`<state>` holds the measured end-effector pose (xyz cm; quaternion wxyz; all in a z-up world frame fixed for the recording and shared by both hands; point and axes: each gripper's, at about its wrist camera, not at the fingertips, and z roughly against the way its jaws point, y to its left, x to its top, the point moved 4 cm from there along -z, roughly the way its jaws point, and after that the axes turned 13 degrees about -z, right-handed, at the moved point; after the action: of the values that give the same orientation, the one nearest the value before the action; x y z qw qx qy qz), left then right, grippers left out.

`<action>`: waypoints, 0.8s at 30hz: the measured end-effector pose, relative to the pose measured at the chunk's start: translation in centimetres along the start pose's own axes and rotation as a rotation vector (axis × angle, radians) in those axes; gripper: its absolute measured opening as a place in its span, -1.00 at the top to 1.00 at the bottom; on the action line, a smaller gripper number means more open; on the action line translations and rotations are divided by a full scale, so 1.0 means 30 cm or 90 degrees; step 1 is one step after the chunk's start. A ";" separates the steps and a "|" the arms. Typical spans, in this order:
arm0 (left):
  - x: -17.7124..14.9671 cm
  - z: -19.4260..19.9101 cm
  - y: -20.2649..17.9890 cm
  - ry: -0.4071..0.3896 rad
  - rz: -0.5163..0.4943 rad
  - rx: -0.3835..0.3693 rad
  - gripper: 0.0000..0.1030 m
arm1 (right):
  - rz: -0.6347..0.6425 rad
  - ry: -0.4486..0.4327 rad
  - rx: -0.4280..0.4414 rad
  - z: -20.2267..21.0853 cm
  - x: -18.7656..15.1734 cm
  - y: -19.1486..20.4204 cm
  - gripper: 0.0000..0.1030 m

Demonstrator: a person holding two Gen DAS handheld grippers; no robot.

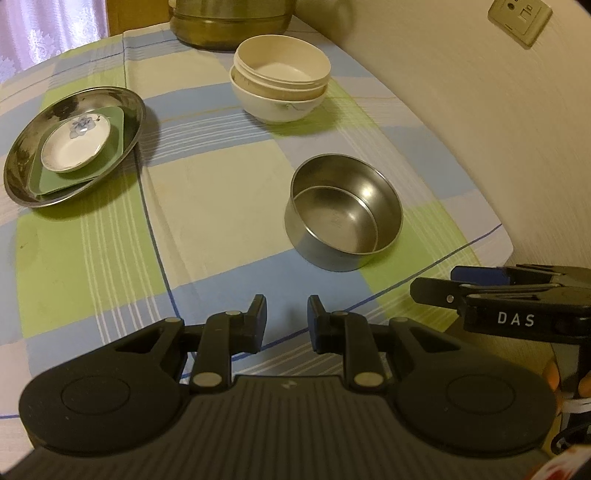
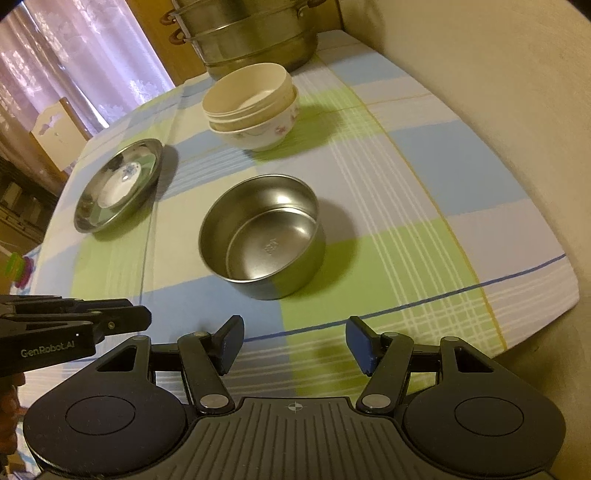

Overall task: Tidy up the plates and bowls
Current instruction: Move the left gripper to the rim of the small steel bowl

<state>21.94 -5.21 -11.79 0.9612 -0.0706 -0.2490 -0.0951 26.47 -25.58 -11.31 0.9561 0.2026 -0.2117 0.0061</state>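
Two grippers hover over the near edge of a table spread with a checked cloth (image 1: 207,206) of green, blue and cream squares. A cream wall (image 1: 480,122) runs along the cloth's 3 o'clock side, with a socket (image 1: 520,17) high on it; pale curtains (image 2: 85,55) hang at 11 o'clock. At 12 o'clock, on the far end of the cloth, stands a big steel steamer pot (image 2: 251,33).

Just in front of the pot sits a stack of bowls (image 1: 280,79): a cream one nested in a white one with a flower print. At 9 to 10 o'clock a steel plate (image 1: 74,144) holds a green square plate (image 1: 112,147), and on that a small white saucer (image 1: 75,142) with a blue flower. The steel bowl (image 2: 264,236) stands alone near the middle, holding nothing, well apart from both stacks.

The left gripper (image 1: 287,319) has its jaws a little apart around nothing. The right gripper (image 2: 294,343) is spread wider, also holding nothing, with the steel bowl at its 12 o'clock.
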 end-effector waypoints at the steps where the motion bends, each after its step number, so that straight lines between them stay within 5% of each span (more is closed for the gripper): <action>1: 0.003 -0.003 -0.001 0.000 -0.002 -0.001 0.60 | 0.001 0.000 -0.004 -0.002 0.002 0.000 -0.19; 24: 0.096 -0.059 0.016 -0.033 -0.013 -0.046 0.58 | -0.038 -0.039 -0.011 -0.035 0.104 0.007 -0.19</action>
<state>25.33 -5.48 -11.94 0.9503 -0.1052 -0.2709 -0.1116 29.73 -25.20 -10.83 0.9505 0.2008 -0.2350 -0.0307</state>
